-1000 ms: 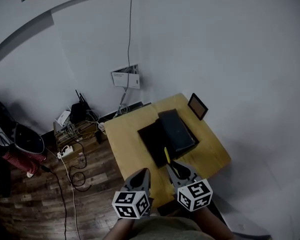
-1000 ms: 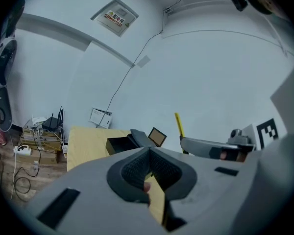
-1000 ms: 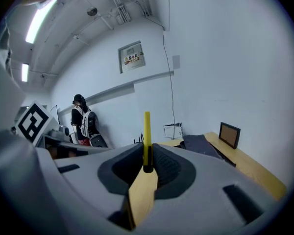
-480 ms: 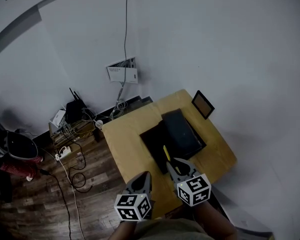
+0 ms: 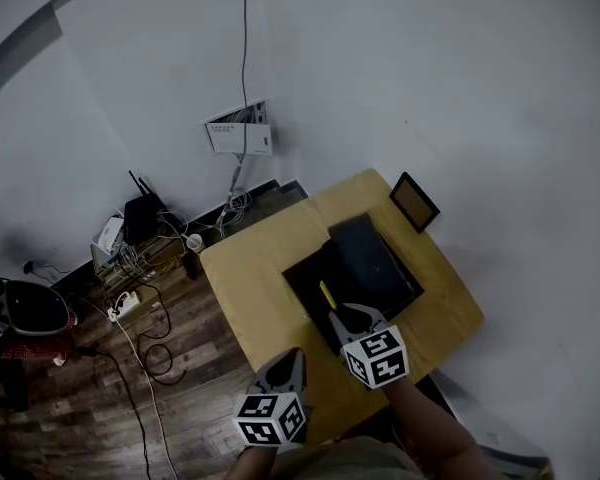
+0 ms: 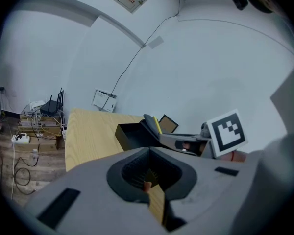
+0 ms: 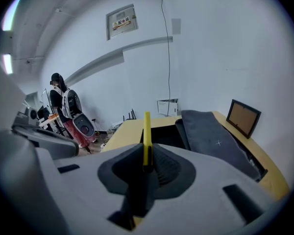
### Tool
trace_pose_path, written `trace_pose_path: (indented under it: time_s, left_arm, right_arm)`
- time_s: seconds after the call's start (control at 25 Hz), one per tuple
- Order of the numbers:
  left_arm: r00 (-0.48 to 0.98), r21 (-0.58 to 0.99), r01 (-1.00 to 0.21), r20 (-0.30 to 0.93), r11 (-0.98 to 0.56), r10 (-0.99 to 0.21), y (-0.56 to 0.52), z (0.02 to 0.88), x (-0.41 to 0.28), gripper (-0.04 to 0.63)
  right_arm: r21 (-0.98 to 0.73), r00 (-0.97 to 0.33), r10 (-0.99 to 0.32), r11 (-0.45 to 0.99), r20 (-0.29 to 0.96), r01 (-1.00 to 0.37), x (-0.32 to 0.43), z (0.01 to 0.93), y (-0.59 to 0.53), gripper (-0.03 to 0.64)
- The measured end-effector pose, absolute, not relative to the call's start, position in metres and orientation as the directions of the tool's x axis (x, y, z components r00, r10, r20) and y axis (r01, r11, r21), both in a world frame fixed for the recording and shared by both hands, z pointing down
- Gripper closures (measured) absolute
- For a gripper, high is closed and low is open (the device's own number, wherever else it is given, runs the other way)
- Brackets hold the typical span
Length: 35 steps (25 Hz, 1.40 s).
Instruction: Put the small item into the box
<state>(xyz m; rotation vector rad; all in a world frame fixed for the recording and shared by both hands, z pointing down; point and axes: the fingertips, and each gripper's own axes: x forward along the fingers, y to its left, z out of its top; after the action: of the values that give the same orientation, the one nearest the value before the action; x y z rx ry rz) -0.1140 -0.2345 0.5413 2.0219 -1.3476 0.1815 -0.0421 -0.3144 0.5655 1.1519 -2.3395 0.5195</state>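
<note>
The right hand-held gripper [image 5: 342, 315] sits lower centre of the head view, its jaws clamped on the small item [image 5: 325, 294] — a thin yellow strip, held by its lower end so that most of it sticks up and forward, free to go in first. In the right gripper view the strip [image 7: 147, 131] stands upright in the middle of the frame, right in front of the open black box [image 7: 161, 137]. It is near the box's front edge but, as far as I can judge, not yet inside. The box's lid [image 5: 375, 258] lies folded back toward the right, which leaves the opening clear for the drop.

The left hand-held gripper [image 5: 288, 360] hangs back at the bottom of the frame, over the desk [image 5: 250, 278] edge, jaws together on nothing — it looks to be kept out of the way.
</note>
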Motion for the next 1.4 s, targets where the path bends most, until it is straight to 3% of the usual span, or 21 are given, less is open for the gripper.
trace_pose_path:
  time_s: [0.88,1.4]
  left_arm:
    - [0.462,0.484,-0.852,0.512,-0.201,-0.724,-0.252,0.571,-0.127,0.592]
    - [0.459,0.483,-0.853,0.513,-0.198,-0.726,-0.251,0.571,-0.129,0.592]
  right_arm:
    - [-0.08,-0.383,-0.4,0.597,0.832,-0.798,-0.06,0.674,-0.365,0.566]
    - [-0.083,-0.352,-0.367,0.581,0.861,-0.81,-0.059,0.686,-0.367,0.566]
